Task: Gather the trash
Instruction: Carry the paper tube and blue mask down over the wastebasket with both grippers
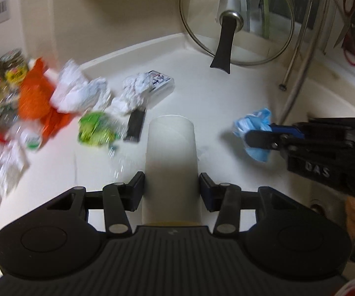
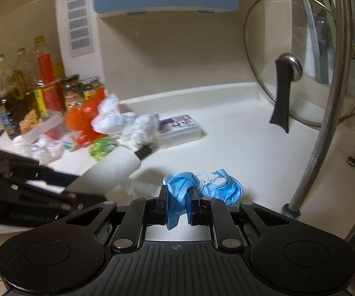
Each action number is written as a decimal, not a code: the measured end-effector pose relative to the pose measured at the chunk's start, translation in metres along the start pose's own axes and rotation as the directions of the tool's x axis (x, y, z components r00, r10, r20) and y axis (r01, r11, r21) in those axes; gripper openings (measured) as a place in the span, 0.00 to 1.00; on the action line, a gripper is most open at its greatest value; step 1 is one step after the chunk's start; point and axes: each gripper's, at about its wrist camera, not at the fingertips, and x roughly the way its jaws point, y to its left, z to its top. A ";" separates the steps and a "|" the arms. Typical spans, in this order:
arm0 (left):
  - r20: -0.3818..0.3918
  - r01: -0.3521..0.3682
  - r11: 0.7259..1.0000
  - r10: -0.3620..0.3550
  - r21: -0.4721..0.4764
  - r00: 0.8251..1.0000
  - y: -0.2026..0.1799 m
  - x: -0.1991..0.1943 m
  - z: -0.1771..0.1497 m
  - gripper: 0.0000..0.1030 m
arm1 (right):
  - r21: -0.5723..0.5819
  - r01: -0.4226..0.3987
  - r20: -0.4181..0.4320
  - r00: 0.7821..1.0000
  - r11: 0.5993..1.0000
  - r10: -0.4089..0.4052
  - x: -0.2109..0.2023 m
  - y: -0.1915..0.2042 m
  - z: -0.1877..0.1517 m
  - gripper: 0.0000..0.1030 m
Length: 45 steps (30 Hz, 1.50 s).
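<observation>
Both hands are mid-pickup: the left gripper (image 1: pixel 172 190) has its fingers clamped on a white cardboard tube (image 1: pixel 171 153), and the right gripper (image 2: pixel 178 203) pinches a blue face mask (image 2: pixel 177 192) just above the counter (image 2: pixel 239 143). Next, I judge, both go to a bin; none is visible.

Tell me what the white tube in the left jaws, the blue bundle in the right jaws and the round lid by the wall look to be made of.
White tube: probably cardboard; matte, hollow, thin-walled.
Blue bundle: soft nonwoven fabric, likely face masks; pleats, white ear loops.
Round lid: clear glass, metal rim, black handle, probably plastic.
</observation>
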 end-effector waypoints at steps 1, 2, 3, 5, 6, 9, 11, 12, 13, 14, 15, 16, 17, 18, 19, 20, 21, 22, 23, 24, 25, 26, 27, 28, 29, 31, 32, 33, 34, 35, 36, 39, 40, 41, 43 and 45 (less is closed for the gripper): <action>0.004 0.003 1.000 -0.003 -0.015 1.000 0.003 -0.009 -0.006 0.42 | -0.001 -0.016 0.002 1.000 1.000 0.016 -0.004 0.006 0.000 0.14; 0.006 0.001 1.000 -0.001 -0.029 1.000 0.006 -0.018 -0.012 0.42 | -0.003 -0.035 0.002 0.999 0.999 0.035 -0.008 0.013 0.000 0.13; 0.008 -0.002 0.999 0.003 -0.042 1.000 0.009 -0.027 -0.018 0.42 | -0.007 -0.051 0.002 0.999 0.999 0.051 -0.011 0.021 -0.001 0.14; 0.009 -0.002 0.997 0.002 -0.077 1.000 0.015 -0.045 -0.032 0.42 | -0.026 -0.095 0.000 0.996 0.995 0.095 -0.018 0.040 -0.003 0.13; 0.008 -0.006 0.996 0.007 -0.092 1.000 0.018 -0.053 -0.040 0.42 | -0.036 -0.118 -0.002 0.993 0.992 0.118 -0.021 0.048 -0.005 0.13; -0.005 -0.025 0.992 0.024 -0.127 1.000 0.027 -0.077 -0.063 0.42 | -0.061 -0.186 -0.023 0.982 0.981 0.185 -0.026 0.078 -0.011 0.13; -0.023 -0.041 0.988 0.038 -0.150 0.999 0.035 -0.092 -0.081 0.42 | -0.069 -0.229 -0.043 0.973 0.971 0.226 -0.027 0.096 -0.016 0.13; -0.035 -0.050 0.986 0.045 -0.158 0.998 0.038 -0.098 -0.090 0.42 | -0.075 -0.248 -0.053 0.968 0.966 0.245 -0.027 0.105 -0.019 0.13; -0.049 -0.059 0.984 0.052 -0.166 0.997 0.041 -0.103 -0.100 0.42 | -0.084 -0.265 -0.063 0.964 0.961 0.260 -0.027 0.115 -0.022 0.13; -0.063 -0.070 0.982 0.059 -0.177 0.996 0.045 -0.109 -0.109 0.42 | -0.092 -0.281 -0.073 0.959 0.955 0.275 -0.027 0.124 -0.026 0.13; -0.077 -0.078 0.979 0.065 -0.187 0.995 0.048 -0.113 -0.117 0.42 | -0.100 -0.299 -0.085 0.953 0.949 0.291 -0.027 0.133 -0.030 0.13; -0.091 -0.087 0.976 0.070 -0.200 0.993 0.052 -0.118 -0.126 0.42 | -0.107 -0.317 -0.097 0.947 0.943 0.307 -0.027 0.141 -0.033 0.13; -0.106 -0.097 0.972 0.075 -0.214 0.992 0.056 -0.122 -0.135 0.42 | -0.115 -0.333 -0.111 0.941 0.936 0.321 -0.026 0.149 -0.038 0.13; -0.118 -0.105 0.968 0.079 -0.228 0.990 0.060 -0.127 -0.144 0.42 | -0.121 -0.349 -0.126 0.934 0.929 0.335 -0.026 0.156 -0.044 0.13; -0.129 -0.112 0.964 0.083 -0.241 0.988 0.064 -0.130 -0.152 0.42 | -0.128 -0.368 -0.144 0.926 0.921 0.350 -0.025 0.163 -0.048 0.13; -0.140 -0.120 0.960 0.087 -0.251 0.986 0.068 -0.132 -0.160 0.42 | -0.134 -0.386 -0.165 0.917 0.913 0.364 -0.024 0.172 -0.054 0.13; -0.151 -0.129 0.958 0.092 -0.256 0.984 0.070 -0.134 -0.167 0.42 | -0.141 -0.401 -0.184 0.909 0.905 0.374 -0.022 0.179 -0.060 0.13; -0.164 -0.137 0.957 0.097 -0.257 0.982 0.073 -0.135 -0.174 0.42 | -0.152 -0.416 -0.205 0.901 0.897 0.383 -0.019 0.187 -0.066 0.13; -0.176 -0.143 0.955 0.099 -0.260 0.979 0.075 -0.135 -0.181 0.42 | -0.164 -0.427 -0.227 0.894 0.889 0.387 -0.017 0.196 -0.073 0.13; -0.188 -0.146 0.952 0.096 -0.268 0.977 0.078 -0.134 -0.187 0.42 | -0.171 -0.433 -0.248 0.888 0.885 0.386 -0.013 0.202 -0.080 0.13; -0.201 -0.149 0.949 0.094 -0.277 0.975 0.081 -0.132 -0.194 0.42 | -0.176 -0.436 -0.268 0.884 0.882 0.383 -0.010 0.206 -0.086 0.13; -0.214 -0.153 0.946 0.092 -0.285 0.972 0.083 -0.129 -0.201 0.42 | -0.183 -0.434 -0.287 0.882 0.882 0.374 -0.005 0.212 -0.093 0.13; -0.228 -0.155 0.944 0.089 -0.292 0.970 0.086 -0.126 -0.207 0.42 | -0.190 -0.429 -0.303 0.881 0.883 0.363 -0.001 0.215 -0.099 0.13; -0.241 -0.157 0.940 0.084 -0.301 0.967 0.088 -0.123 -0.213 0.42 | -0.197 -0.422 -0.320 0.881 0.885 0.349 0.005 0.218 -0.105 0.13; -0.253 -0.160 0.937 0.080 -0.311 0.964 0.091 -0.119 -0.218 0.42 | -0.204 -0.414 -0.336 0.881 0.887 0.334 0.010 0.220 -0.110 0.13; -0.275 -0.167 0.931 0.077 -0.324 0.958 0.096 -0.110 -0.228 0.42 | -0.217 -0.394 -0.363 0.882 0.893 0.300 0.019 0.220 -0.122 0.13; -0.284 -0.170 0.929 0.074 -0.330 0.956 0.098 -0.106 -0.232 0.42 | -0.233 -0.380 -0.374 0.885 0.895 0.278 0.024 0.221 -0.127 0.13; -0.293 -0.176 0.926 0.075 -0.334 0.953 0.100 -0.101 -0.235 0.42 | -0.248 -0.373 -0.382 0.886 0.894 0.263 0.026 0.221 -0.131 0.13; -0.299 -0.183 0.922 0.078 -0.341 0.951 0.102 -0.097 -0.238 0.42 | -0.267 -0.366 -0.392 0.886 0.892 0.246 0.030 0.222 -0.136 0.13; -0.301 -0.185 0.918 0.076 -0.352 0.951 0.104 -0.093 -0.240 0.42 | -0.287 -0.359 -0.401 0.887 0.888 0.229 0.034 0.223 -0.141 0.13; -0.305 -0.185 0.912 0.070 -0.366 0.950 0.107 -0.089 -0.242 0.42 | -0.303 -0.357 -0.409 0.886 0.884 0.218 0.037 0.224 -0.145 0.13; -0.316 -0.195 0.898 0.066 -0.395 0.946 0.115 -0.079 -0.246 0.42 | -0.343 -0.361 -0.444 0.876 0.867 0.189 0.047 0.224 -0.157 0.13; -0.318 -0.196 0.895 0.064 -0.401 0.946 0.116 -0.076 -0.247 0.42 | -0.348 -0.362 -0.453 0.873 0.865 0.183 0.050 0.224 -0.161 0.13; -0.320 -0.198 0.893 0.064 -0.405 0.945 0.118 -0.073 -0.247 0.42 | -0.358 -0.362 -0.459 0.871 0.861 0.175 0.052 0.224 -0.163 0.13; -0.324 -0.202 0.892 0.067 -0.404 0.944 0.119 -0.069 -0.247 0.43 | -0.382 -0.362 -0.468 0.869 0.850 0.160 0.055 0.224 -0.170 0.13; -0.327 -0.206 0.889 0.068 -0.408 0.943 0.120 -0.064 -0.246 0.43 | -0.400 -0.363 -0.476 0.867 0.842 0.147 0.058 0.224 -0.176 0.13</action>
